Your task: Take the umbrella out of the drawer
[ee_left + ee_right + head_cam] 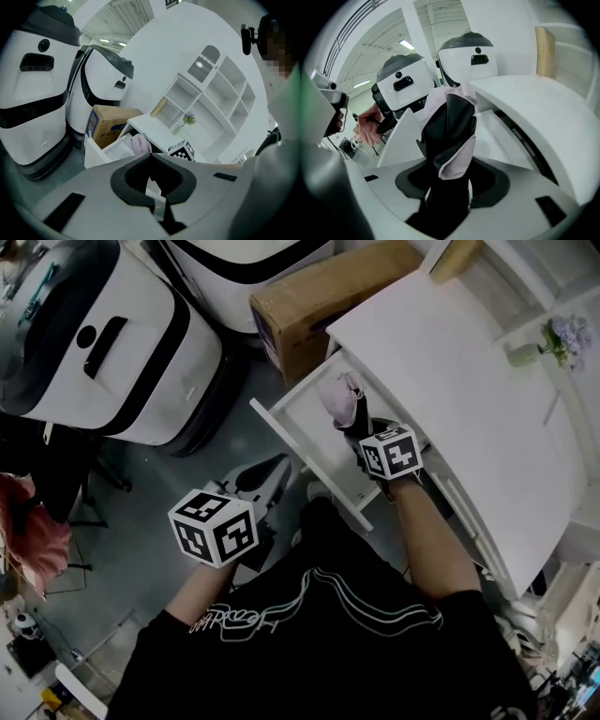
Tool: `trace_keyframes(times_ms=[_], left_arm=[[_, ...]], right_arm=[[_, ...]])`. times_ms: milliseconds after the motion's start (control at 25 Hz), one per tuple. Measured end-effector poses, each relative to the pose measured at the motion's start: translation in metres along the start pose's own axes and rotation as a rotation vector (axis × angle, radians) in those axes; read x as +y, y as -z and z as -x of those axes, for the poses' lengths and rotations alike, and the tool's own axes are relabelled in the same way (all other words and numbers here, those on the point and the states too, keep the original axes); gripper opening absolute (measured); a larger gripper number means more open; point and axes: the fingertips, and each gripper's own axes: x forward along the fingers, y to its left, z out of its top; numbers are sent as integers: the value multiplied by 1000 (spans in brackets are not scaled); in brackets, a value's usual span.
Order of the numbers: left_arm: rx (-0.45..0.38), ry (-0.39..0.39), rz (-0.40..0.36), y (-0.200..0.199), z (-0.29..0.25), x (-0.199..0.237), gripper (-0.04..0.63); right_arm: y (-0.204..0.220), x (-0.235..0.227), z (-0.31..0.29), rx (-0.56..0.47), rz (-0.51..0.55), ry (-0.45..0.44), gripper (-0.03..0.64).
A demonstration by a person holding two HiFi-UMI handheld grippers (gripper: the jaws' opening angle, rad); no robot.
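Observation:
The folded umbrella (343, 401), black and pale pink, stands upright over the open white drawer (281, 424) under the desk top (450, 381). My right gripper (358, 433) is shut on its lower part, with its marker cube just behind. In the right gripper view the umbrella (452, 126) rises from between the jaws of the right gripper (448, 165), above the drawer (499, 136). My left gripper (255, 478) hangs over the floor left of the drawer, apart from it. In its own view the left gripper (150, 157) is shut and holds nothing, and the umbrella (139, 144) shows beyond it.
A cardboard box (319, 296) sits on the floor beside the drawer's far end. Large white machines (94, 343) stand to the left. A small vase of flowers (553, 338) sits on the shelf unit behind the desk. A pink garment (28, 540) is at the far left.

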Motion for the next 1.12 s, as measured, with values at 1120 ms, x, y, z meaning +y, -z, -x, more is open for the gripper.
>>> trace_keyframes(times_ms=[1120], left_arm=[[-192,131,-316,-21,145,-154,20]], right_arm=[[-30,188,311,-649,75,-85,225]])
